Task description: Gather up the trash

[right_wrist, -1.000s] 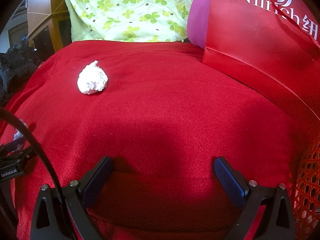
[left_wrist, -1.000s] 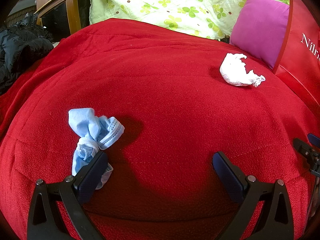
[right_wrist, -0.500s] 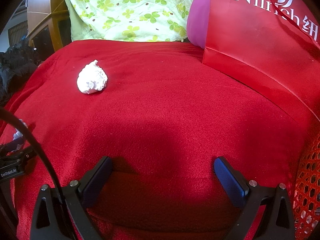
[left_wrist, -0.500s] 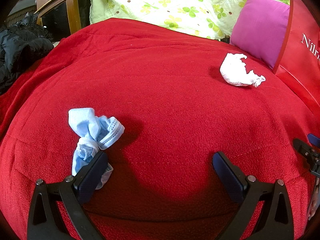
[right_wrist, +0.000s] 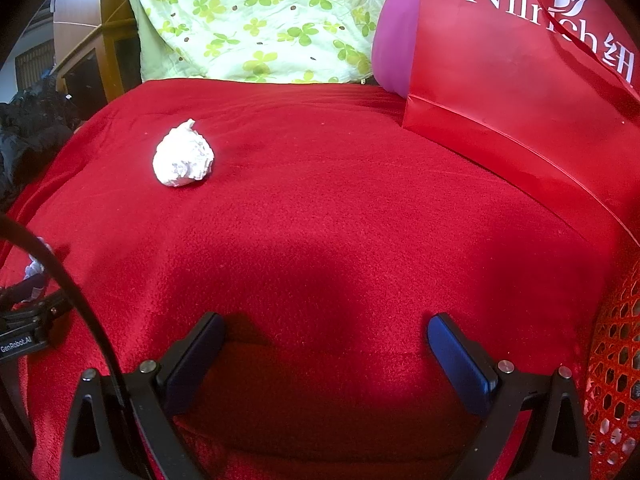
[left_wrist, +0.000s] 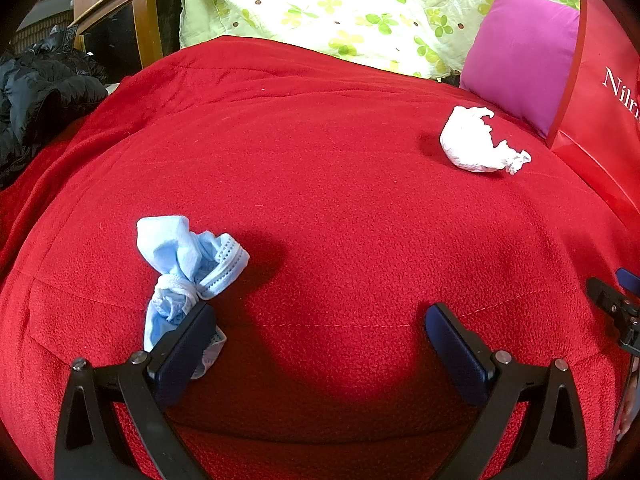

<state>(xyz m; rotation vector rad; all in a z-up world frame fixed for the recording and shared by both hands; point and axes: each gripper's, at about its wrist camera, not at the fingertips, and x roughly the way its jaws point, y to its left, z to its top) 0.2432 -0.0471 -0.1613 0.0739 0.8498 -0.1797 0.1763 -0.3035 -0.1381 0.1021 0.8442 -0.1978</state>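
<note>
The left claw (left_wrist: 320, 320) is spread wide with nothing between its fingers, low over a red blanket (left_wrist: 340, 208); its left finger (left_wrist: 186, 344) overlaps the near end of a crumpled blue mask (left_wrist: 188, 256), though contact cannot be told. The right claw (right_wrist: 326, 332) is likewise released and empty over the blanket (right_wrist: 340, 220). A white tissue wad (left_wrist: 476, 144) lies far right of the left claw, and far left (right_wrist: 184, 154) of the right claw, well apart from both. The fleece blanket covers a bed; at its far edge a cover with green clovers (left_wrist: 340, 4) stands up, with a magenta pillow (left_wrist: 524, 52) on the right. A red bag (right_wrist: 520, 80) stands at the far right, printed "Nil..." in white with a flower logo and a Chinese character; the middle letters are hidden by its handle. Only the left view shows the mask fully, a black jacket (left_wrist: 36, 100) at the left and the wooden cabinet (left_wrist: 128, 24) behind it. Only the right view shows a red mesh basket (right_wrist: 616, 360) at the near right and a "GenRobot.AI" label (right_wrist: 16, 347) on the other claw.
</note>
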